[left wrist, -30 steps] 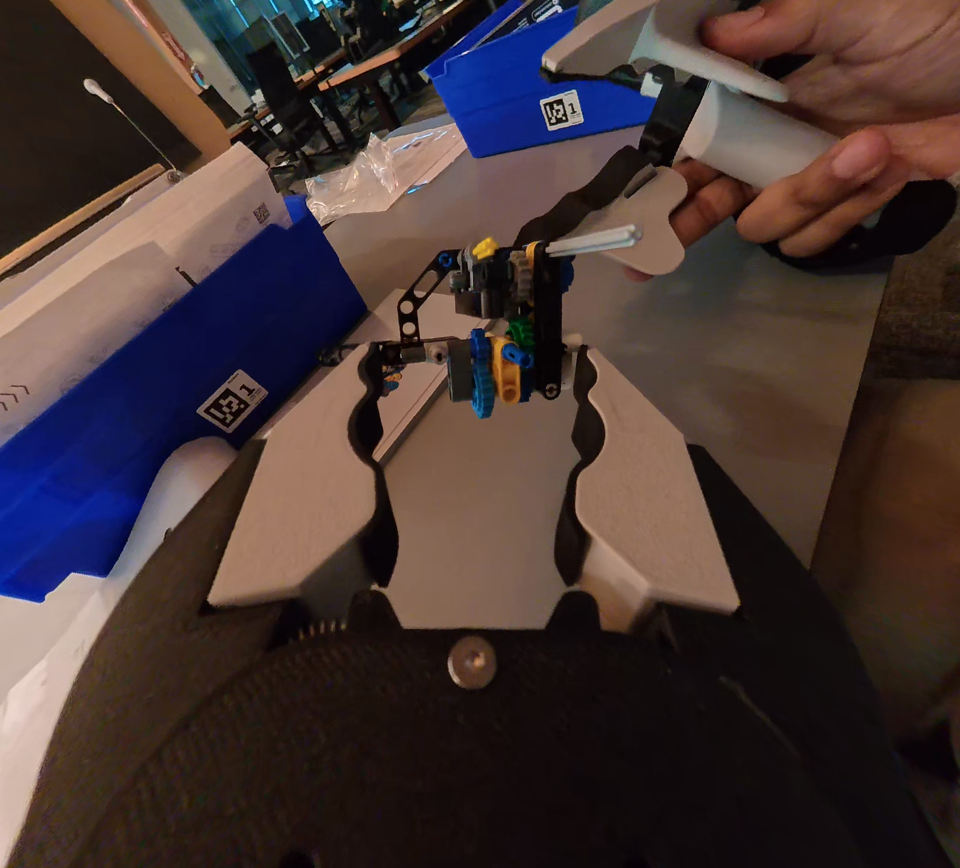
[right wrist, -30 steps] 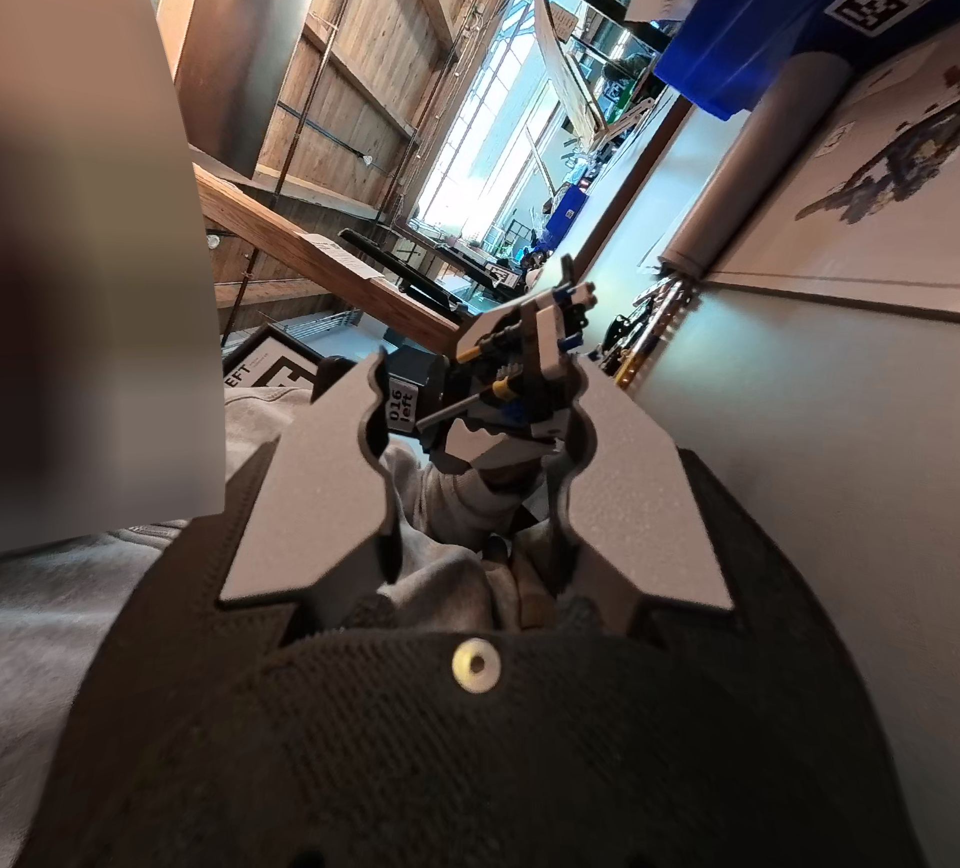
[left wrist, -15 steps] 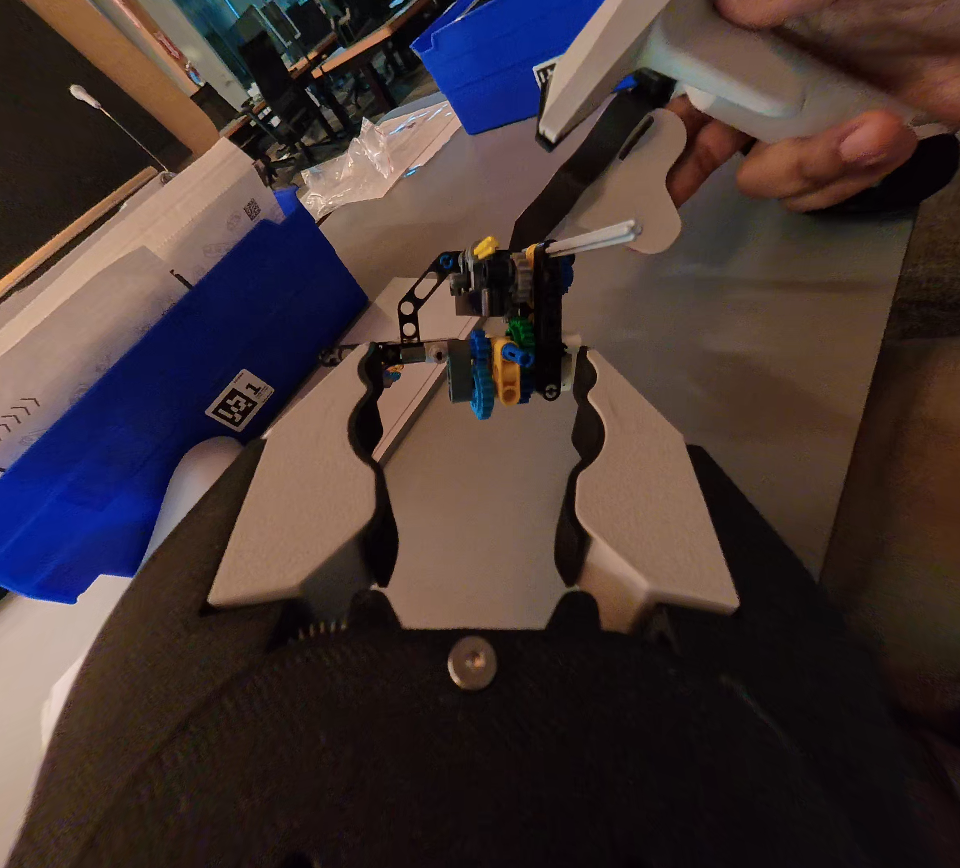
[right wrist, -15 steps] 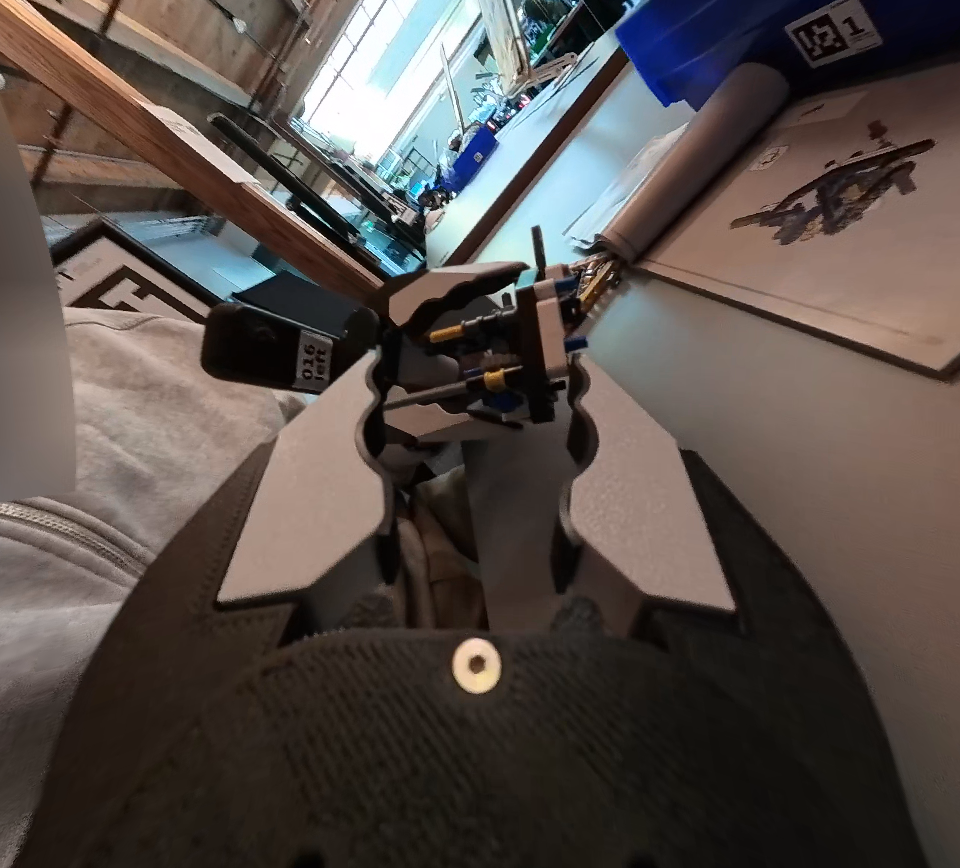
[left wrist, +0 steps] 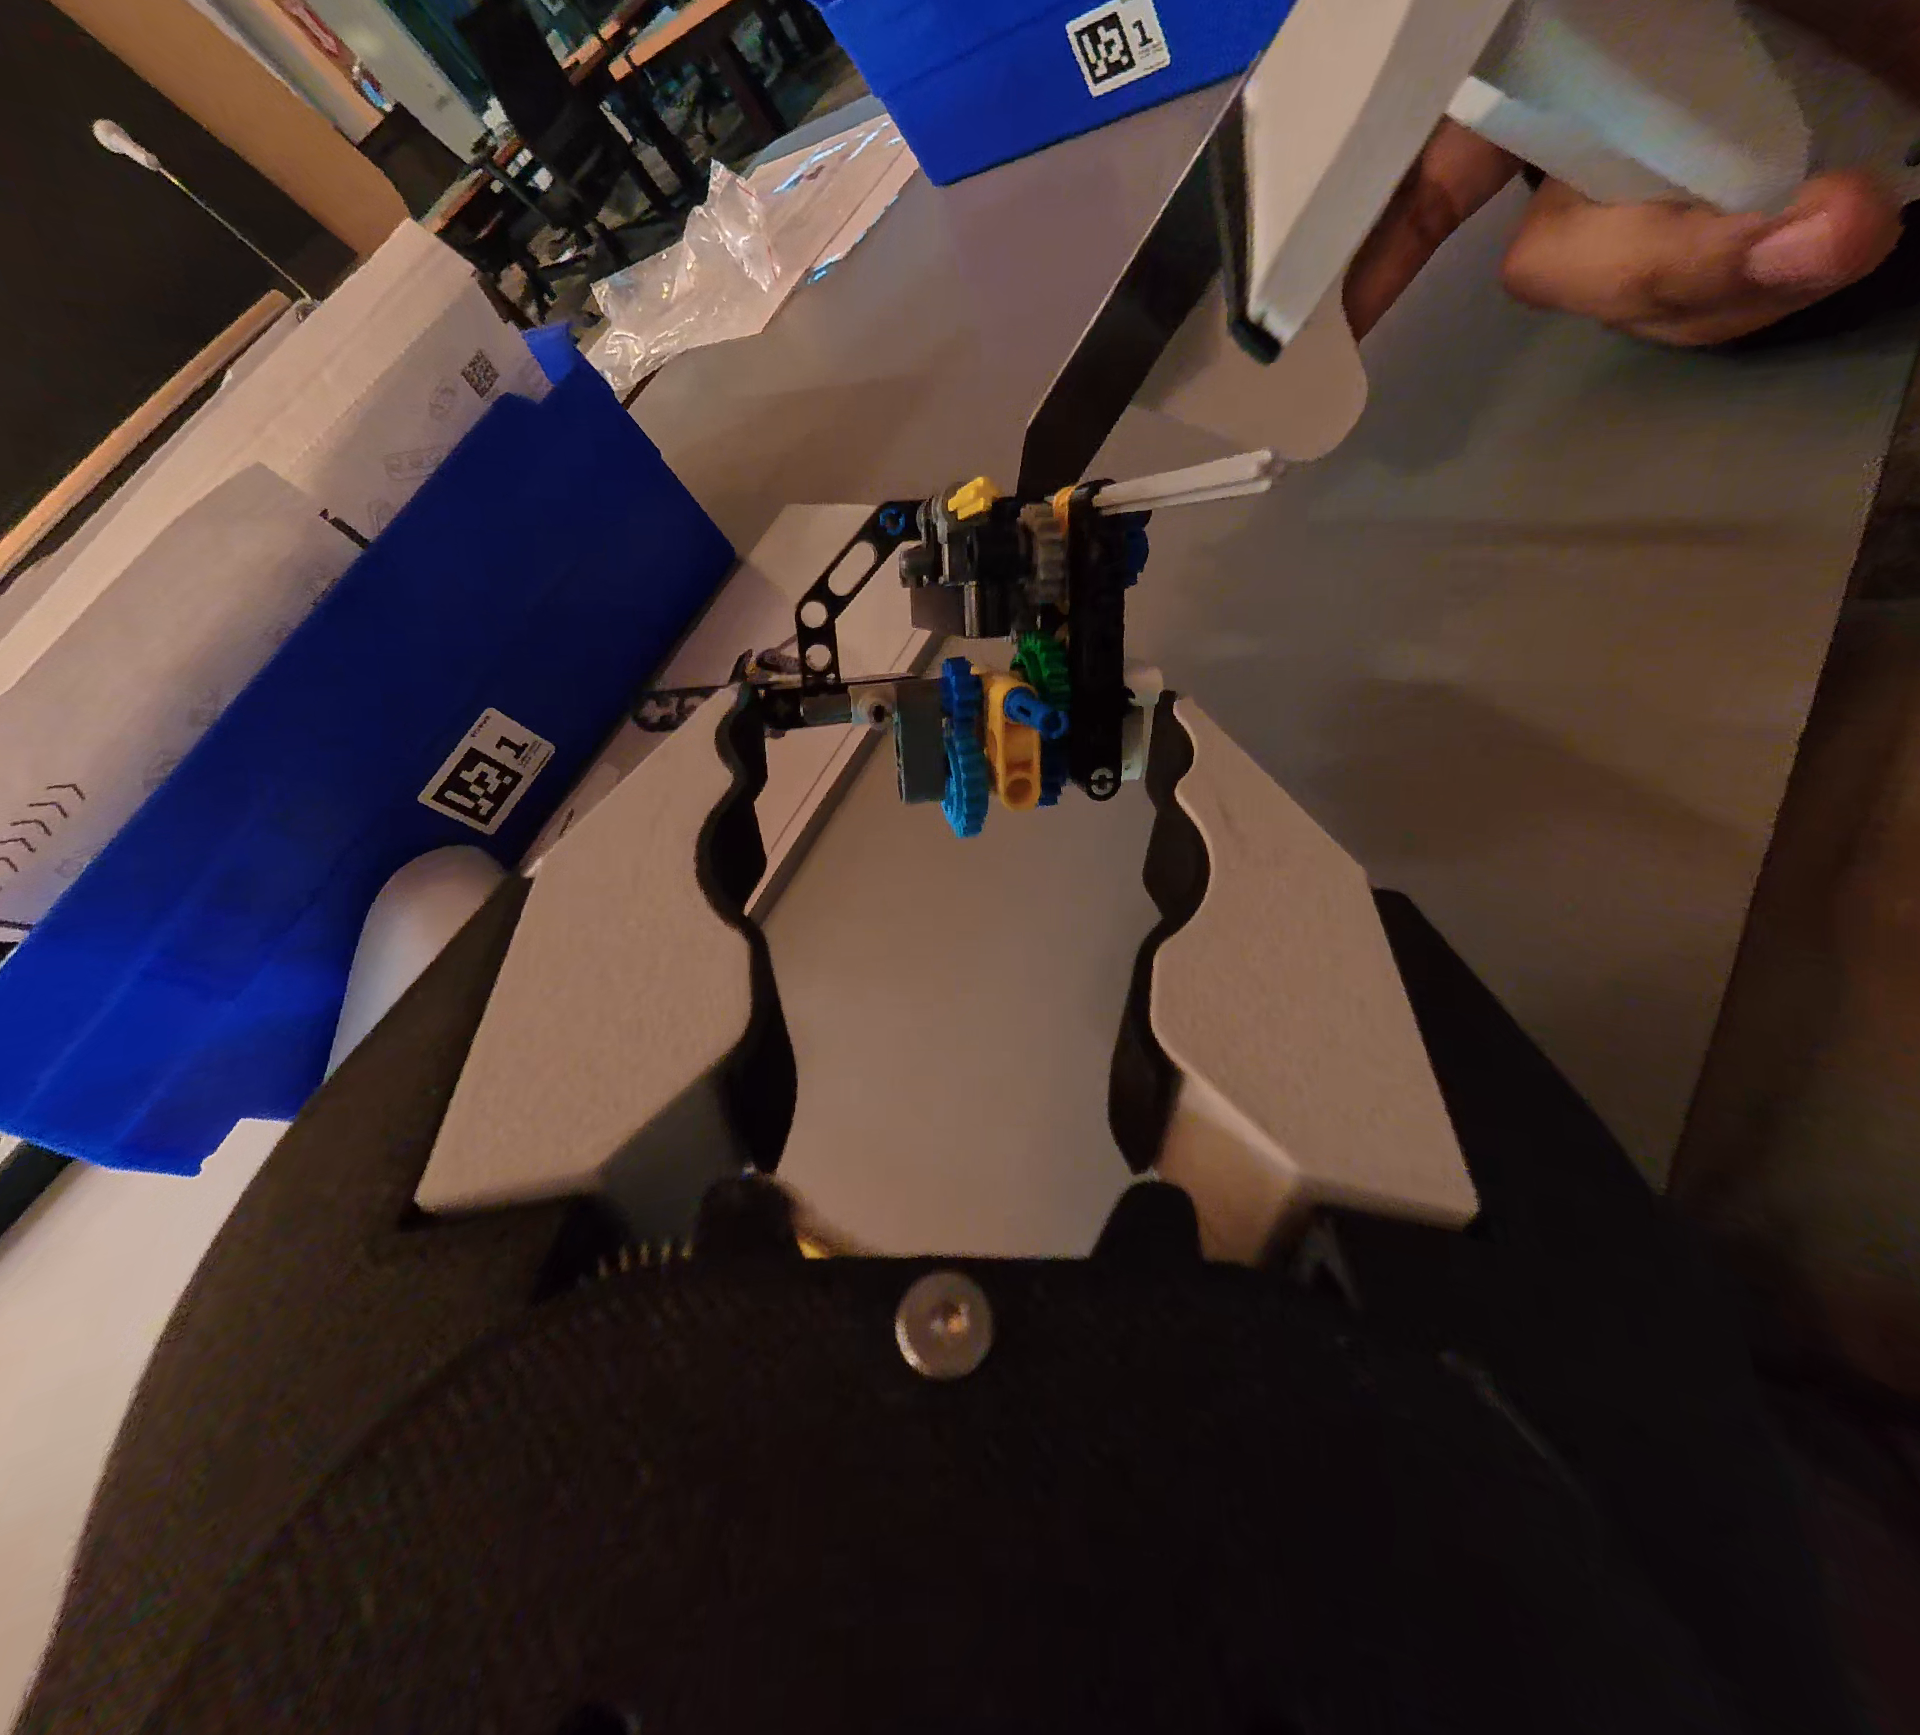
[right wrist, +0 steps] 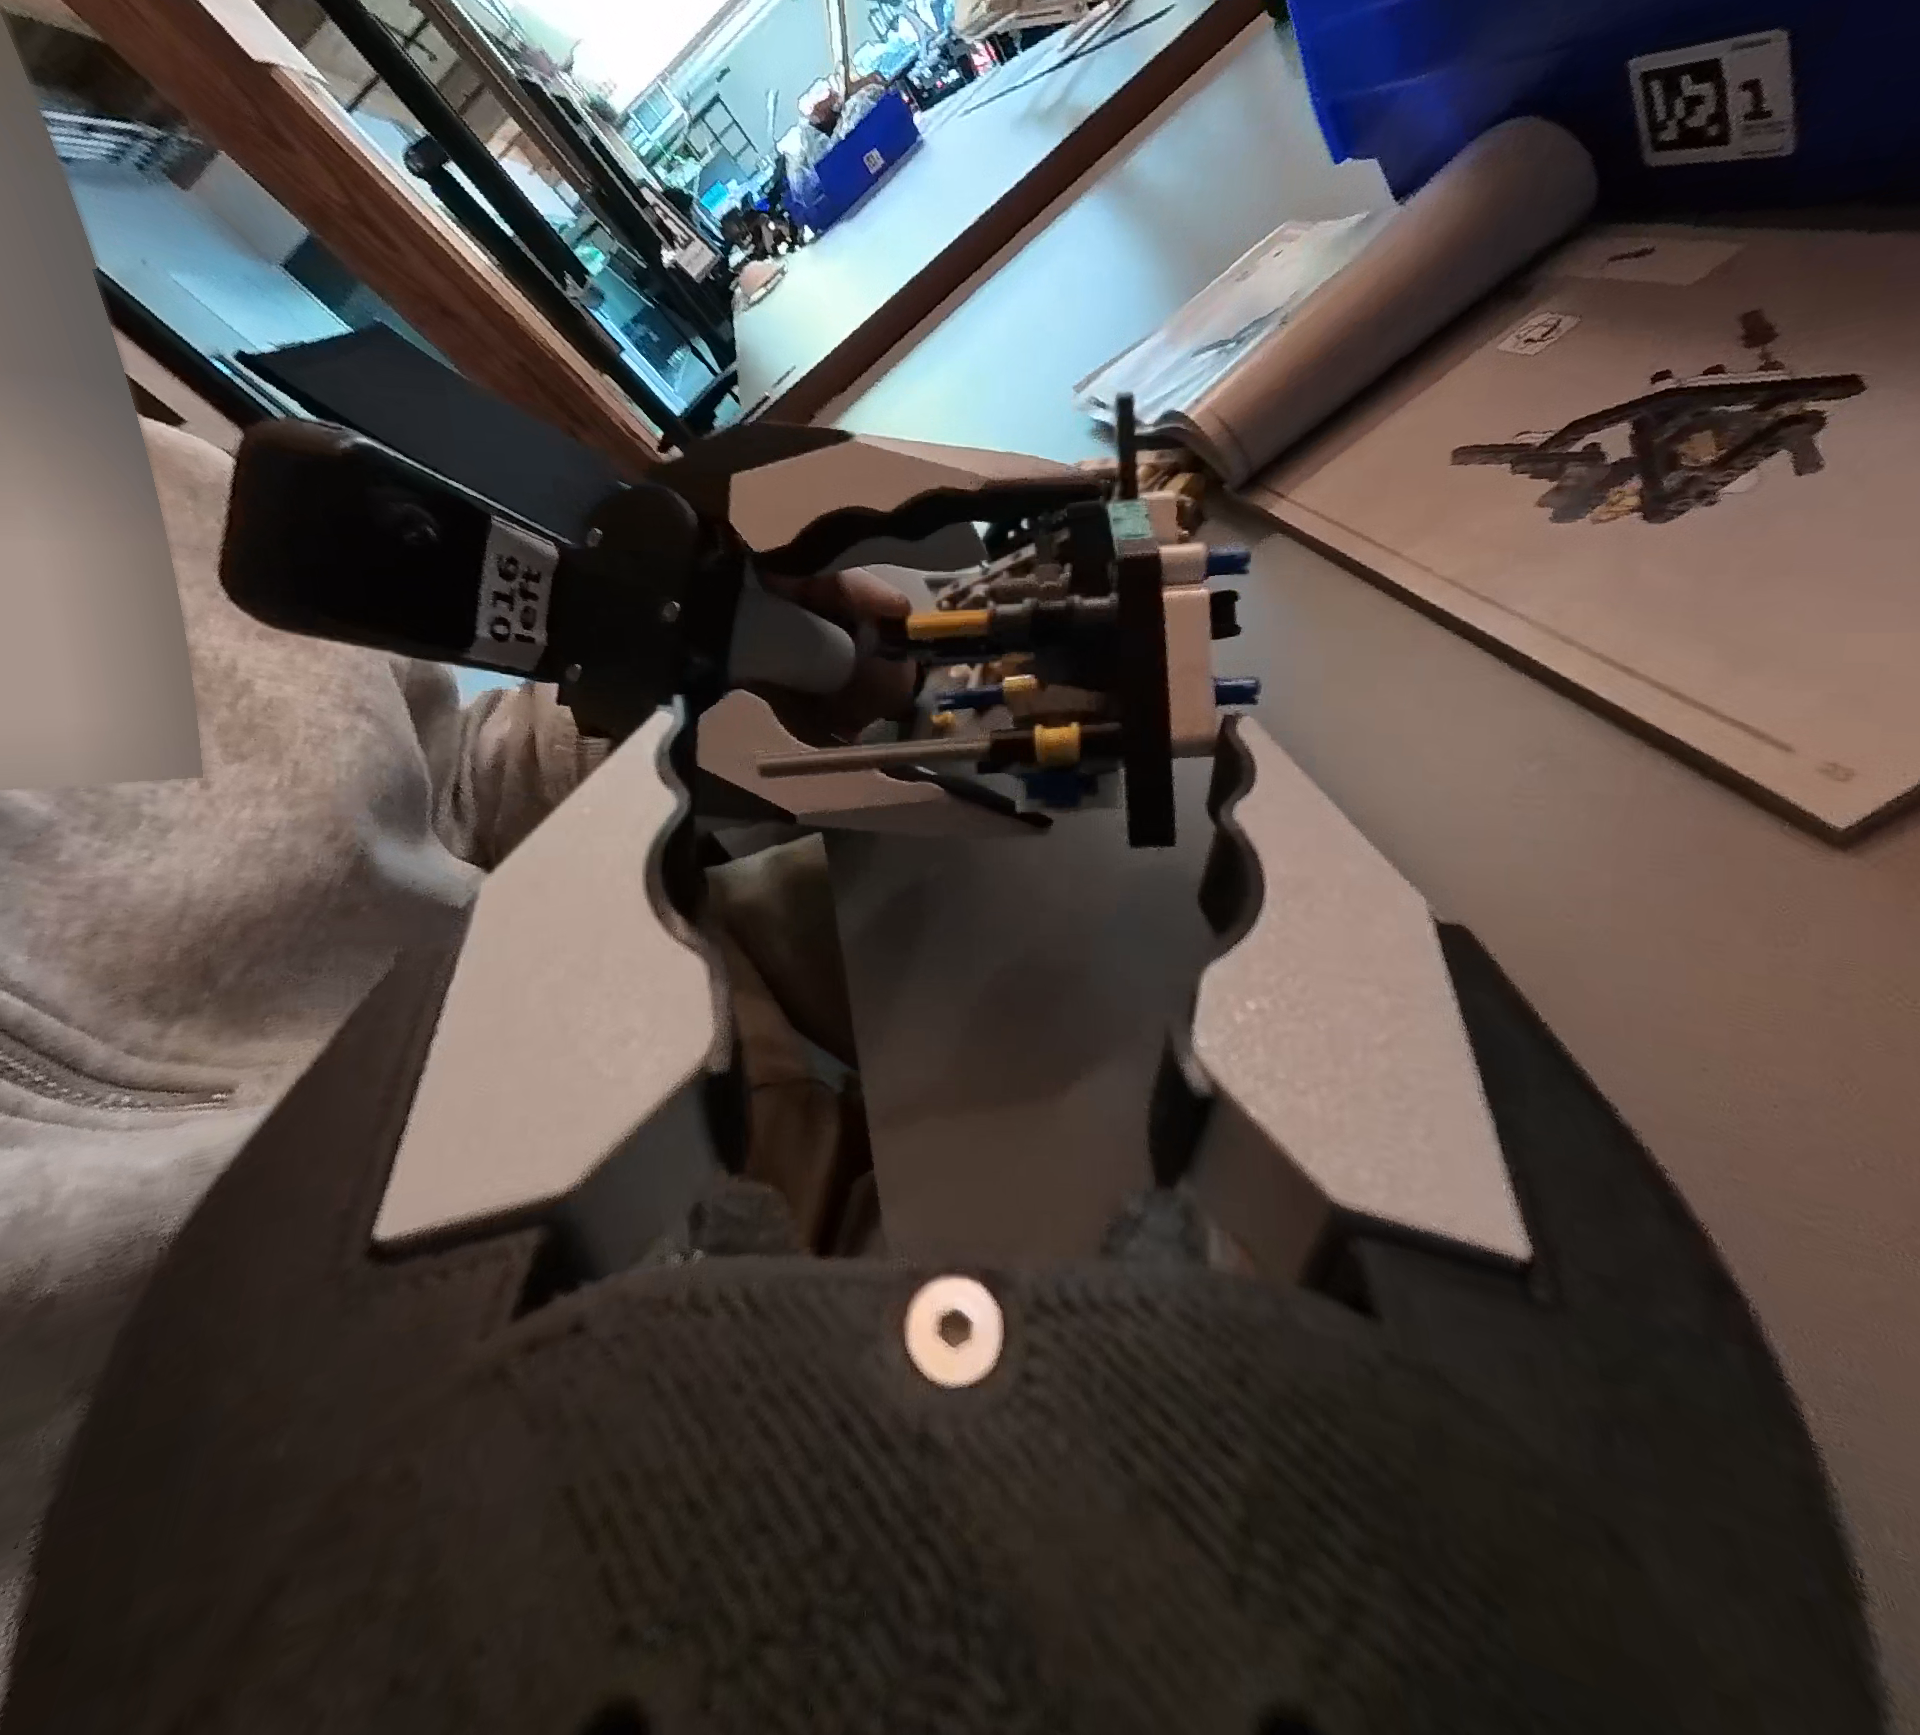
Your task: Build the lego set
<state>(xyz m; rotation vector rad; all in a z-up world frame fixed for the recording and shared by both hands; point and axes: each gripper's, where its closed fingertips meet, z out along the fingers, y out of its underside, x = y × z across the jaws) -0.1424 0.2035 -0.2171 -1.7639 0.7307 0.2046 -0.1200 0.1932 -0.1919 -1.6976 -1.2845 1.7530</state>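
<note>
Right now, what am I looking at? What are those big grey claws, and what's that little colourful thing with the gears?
Those claws are grabbers that a person squeezes, one in each hand. Each carries a camera looking along its two fingers, so each picture is one grabber's view. The left gripper pinches a small lego model, with gears, above a grey table. The right gripper, held by a hand, has its fingers apart, close to the model. Blue bins, a plastic bag and an open instruction book lie on the table.

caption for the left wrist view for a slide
Left gripper holds a geared lego assembly above the table; right gripper beside its white axle.
</note>
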